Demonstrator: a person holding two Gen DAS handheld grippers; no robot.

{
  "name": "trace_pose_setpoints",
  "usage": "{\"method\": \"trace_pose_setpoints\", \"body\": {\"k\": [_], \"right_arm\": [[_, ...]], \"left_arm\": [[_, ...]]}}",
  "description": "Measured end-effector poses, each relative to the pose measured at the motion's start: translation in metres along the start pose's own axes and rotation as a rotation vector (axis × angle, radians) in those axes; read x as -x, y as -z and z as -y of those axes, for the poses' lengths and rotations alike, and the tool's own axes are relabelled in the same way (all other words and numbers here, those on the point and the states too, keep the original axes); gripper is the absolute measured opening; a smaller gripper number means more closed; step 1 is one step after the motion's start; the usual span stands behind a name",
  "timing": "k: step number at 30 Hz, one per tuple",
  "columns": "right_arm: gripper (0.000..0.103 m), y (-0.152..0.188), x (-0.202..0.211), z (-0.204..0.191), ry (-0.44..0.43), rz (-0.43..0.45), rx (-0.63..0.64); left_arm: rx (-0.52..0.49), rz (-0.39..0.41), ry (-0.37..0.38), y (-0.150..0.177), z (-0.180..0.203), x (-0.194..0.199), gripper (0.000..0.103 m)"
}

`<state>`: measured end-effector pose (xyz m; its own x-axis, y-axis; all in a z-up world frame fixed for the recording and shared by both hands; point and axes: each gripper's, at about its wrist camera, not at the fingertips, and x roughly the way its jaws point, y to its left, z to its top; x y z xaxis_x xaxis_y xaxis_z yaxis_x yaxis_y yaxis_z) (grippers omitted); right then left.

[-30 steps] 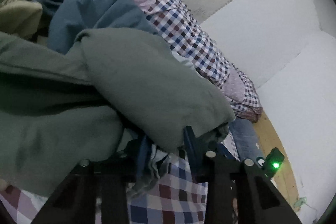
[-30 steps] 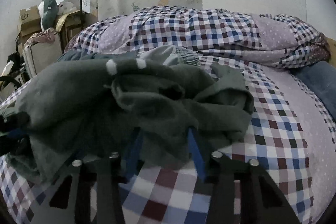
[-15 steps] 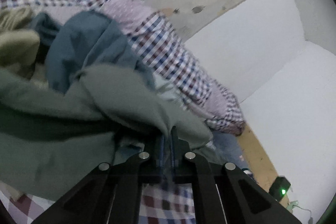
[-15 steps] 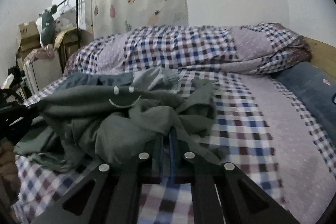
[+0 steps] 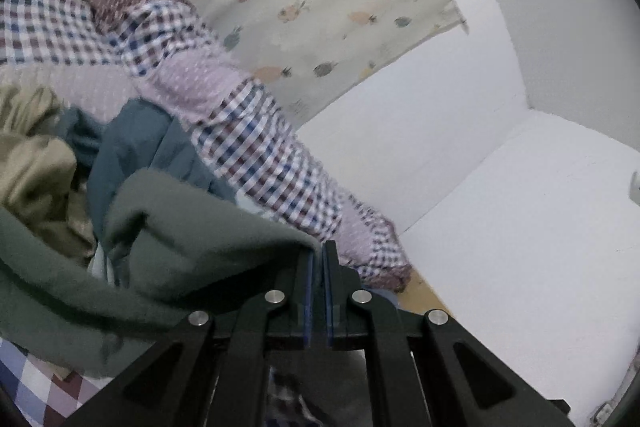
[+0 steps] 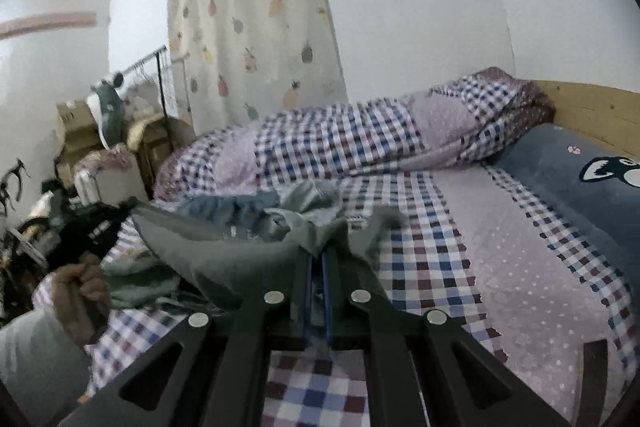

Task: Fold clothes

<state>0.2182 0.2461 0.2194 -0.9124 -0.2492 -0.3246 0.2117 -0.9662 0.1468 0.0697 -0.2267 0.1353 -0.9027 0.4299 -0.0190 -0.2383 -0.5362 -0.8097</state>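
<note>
Standing by the bed (image 6: 500, 247), both grippers are pinched tight on the same grey-green garment (image 5: 192, 239). The left gripper (image 5: 318, 255) has its jaws nearly touching with an edge of the cloth squeezed between them, and the right gripper (image 6: 318, 259) is clamped the same way on another bit. That garment hangs stretched between the two, lifted above the checked sheet. Behind it sits a heap of other clothes (image 5: 132, 143), teal and khaki ones, near the rolled-up checked quilt (image 6: 340, 143). A hand (image 6: 80, 291) grips the left tool's handle.
</note>
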Motion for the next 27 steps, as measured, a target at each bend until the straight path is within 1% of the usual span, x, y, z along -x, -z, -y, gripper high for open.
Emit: {"method": "trace_pose_setpoints", "body": {"k": [2, 4, 6, 8, 9, 10, 12, 13, 14, 15, 16, 17, 18, 19, 21, 22, 23, 24, 25, 27], "right_arm": [[0.003, -0.005, 0.021, -0.001, -0.035, 0.02, -0.026], [0.003, -0.01, 0.033, -0.001, -0.072, 0.03, -0.051], [0.003, -0.013, 0.035, 0.004, -0.07, 0.042, -0.061], [0.003, -0.011, 0.022, 0.016, -0.043, 0.032, -0.072], [0.003, -0.009, 0.008, 0.029, -0.009, 0.014, -0.089], [0.005, -0.004, -0.011, 0.046, 0.038, -0.011, -0.112], [0.006, 0.011, -0.044, 0.076, 0.154, -0.08, -0.149], [0.006, 0.017, -0.055, 0.087, 0.197, -0.114, -0.17], [0.006, 0.025, -0.062, 0.098, 0.216, -0.142, -0.206], [0.007, 0.037, -0.064, 0.111, 0.21, -0.155, -0.258], [0.007, 0.048, -0.064, 0.118, 0.192, -0.157, -0.294], [0.012, 0.056, -0.064, 0.122, 0.175, -0.16, -0.314], [0.015, 0.062, -0.068, 0.125, 0.155, -0.176, -0.32], [0.016, 0.066, -0.074, 0.126, 0.135, -0.201, -0.316], [0.018, 0.07, -0.088, 0.125, 0.086, -0.243, -0.304], [0.021, 0.07, -0.094, 0.122, 0.058, -0.25, -0.294], [0.031, 0.069, -0.102, 0.116, 0.023, -0.25, -0.277], [0.045, 0.068, -0.11, 0.108, -0.016, -0.249, -0.255], [0.051, 0.067, -0.115, 0.101, -0.045, -0.25, -0.24], [0.052, 0.066, -0.127, 0.084, -0.114, -0.262, -0.212]], "left_arm": [[0.001, 0.023, 0.01, -0.004, 0.003, 0.009, 0.003], [0.001, 0.035, 0.011, -0.005, 0.005, 0.013, 0.003], [-0.009, 0.038, -0.009, -0.004, 0.004, 0.012, 0.003], [-0.031, 0.039, -0.06, 0.003, 0.0, 0.005, 0.003], [-0.051, 0.034, -0.111, 0.006, -0.003, -0.002, 0.003], [-0.067, 0.027, -0.156, 0.01, -0.007, -0.009, 0.005], [-0.064, -0.004, -0.211, 0.018, -0.015, -0.023, 0.01], [-0.059, -0.017, -0.22, 0.022, -0.018, -0.028, 0.021], [-0.057, -0.03, -0.228, 0.026, -0.02, -0.033, 0.04], [-0.067, -0.04, -0.233, 0.03, -0.02, -0.037, 0.05], [-0.089, -0.047, -0.238, 0.034, -0.018, -0.04, 0.066], [-0.111, -0.053, -0.243, 0.037, -0.017, -0.042, 0.072], [-0.132, -0.055, -0.252, 0.038, -0.015, -0.043, 0.073], [-0.15, -0.059, -0.261, 0.039, -0.014, -0.044, 0.074], [-0.159, -0.072, -0.277, 0.038, -0.017, -0.045, 0.074], [-0.159, -0.077, -0.283, 0.038, -0.018, -0.045, 0.074], [-0.164, -0.084, -0.294, 0.037, -0.02, -0.046, 0.074], [-0.169, -0.09, -0.305, 0.037, -0.021, -0.046, 0.074], [-0.174, -0.097, -0.315, 0.037, -0.022, -0.046, 0.074], [-0.194, -0.118, -0.336, 0.04, -0.026, -0.048, 0.074]]}}
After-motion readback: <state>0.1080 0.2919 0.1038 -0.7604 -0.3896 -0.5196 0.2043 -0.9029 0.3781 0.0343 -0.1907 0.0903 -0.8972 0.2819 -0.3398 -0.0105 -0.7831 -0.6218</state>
